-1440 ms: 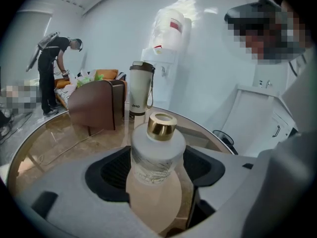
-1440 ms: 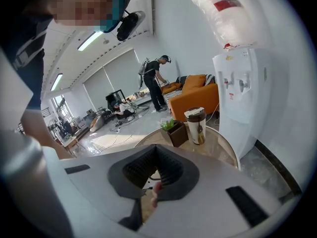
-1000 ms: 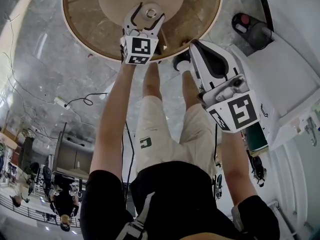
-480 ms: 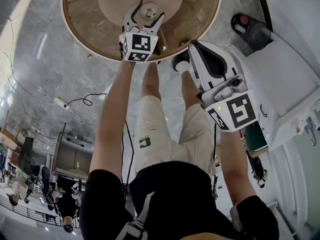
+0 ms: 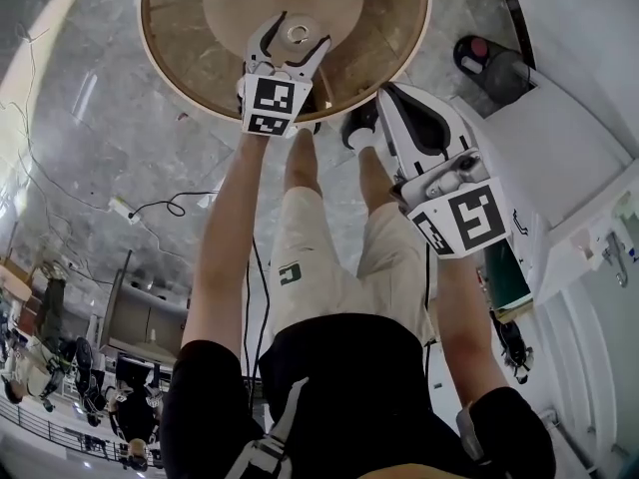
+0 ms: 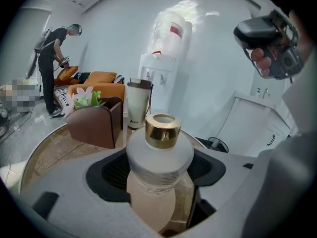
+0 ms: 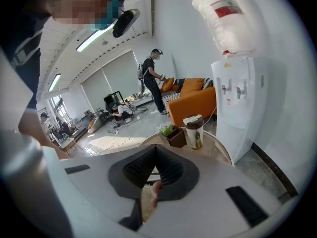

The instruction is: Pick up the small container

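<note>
The small container [image 5: 298,34] is a frosted bottle with a gold cap [image 6: 162,130], standing near the middle of the round wooden table [image 5: 195,53]. My left gripper [image 5: 300,30] is open, one jaw on each side of the bottle, and a gap shows between its dark pads [image 6: 106,170] and the glass. My right gripper [image 5: 383,94] hangs off the table's near right edge, over the person's feet. It is shut with nothing in it, and its pads [image 7: 168,170] meet in front of the camera.
A brown holder with flowers [image 6: 96,120] and a tall lidded cup [image 6: 137,103] stand further back on the table. A water dispenser [image 6: 166,48] and a white cabinet [image 5: 569,158] lie to the right. A person [image 6: 53,58] stands by an orange sofa.
My left gripper has stayed open around the bottle, with the whole view shifting slightly. The right gripper has barely moved.
</note>
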{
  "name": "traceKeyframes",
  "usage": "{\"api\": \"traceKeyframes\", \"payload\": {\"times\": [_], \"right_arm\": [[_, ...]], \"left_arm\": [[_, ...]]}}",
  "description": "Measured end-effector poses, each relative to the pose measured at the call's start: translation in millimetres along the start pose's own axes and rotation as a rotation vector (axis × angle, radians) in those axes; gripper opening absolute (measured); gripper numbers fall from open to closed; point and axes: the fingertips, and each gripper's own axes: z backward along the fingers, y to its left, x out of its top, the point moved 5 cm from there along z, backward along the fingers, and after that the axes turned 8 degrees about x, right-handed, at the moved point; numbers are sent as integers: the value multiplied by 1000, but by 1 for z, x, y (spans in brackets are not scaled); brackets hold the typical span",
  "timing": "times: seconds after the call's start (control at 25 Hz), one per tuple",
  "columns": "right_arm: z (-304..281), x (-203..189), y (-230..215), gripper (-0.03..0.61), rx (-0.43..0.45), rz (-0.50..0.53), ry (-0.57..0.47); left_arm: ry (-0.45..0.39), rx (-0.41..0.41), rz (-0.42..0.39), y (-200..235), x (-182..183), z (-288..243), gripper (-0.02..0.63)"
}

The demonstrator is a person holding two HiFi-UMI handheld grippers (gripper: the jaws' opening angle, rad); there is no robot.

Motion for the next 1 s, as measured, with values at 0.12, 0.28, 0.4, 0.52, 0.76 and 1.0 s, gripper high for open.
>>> {"api": "traceKeyframes", "payload": {"times": [0.12, 0.28, 0.4, 0.52, 0.76, 1.0], "right_arm": [[8, 20, 11, 3, -4, 22, -21], [23, 51, 32, 3, -15, 48, -62], [38, 75, 51, 3, -23, 65, -96], [54, 96, 67, 3, -30, 74, -125], [83, 128, 94, 3, -45, 95, -176], [123, 168, 118, 3, -62, 101, -259]], "left_arm": [[-32, -6, 6, 4, 29, 27, 331], [-49, 1, -4, 9, 71, 70, 331], [-49, -11, 27, 10, 105, 107, 331], [-50, -29, 27, 7, 141, 145, 331], [-96, -29, 37, 2, 209, 203, 331], [-106, 5, 8, -14, 258, 264, 331]]}}
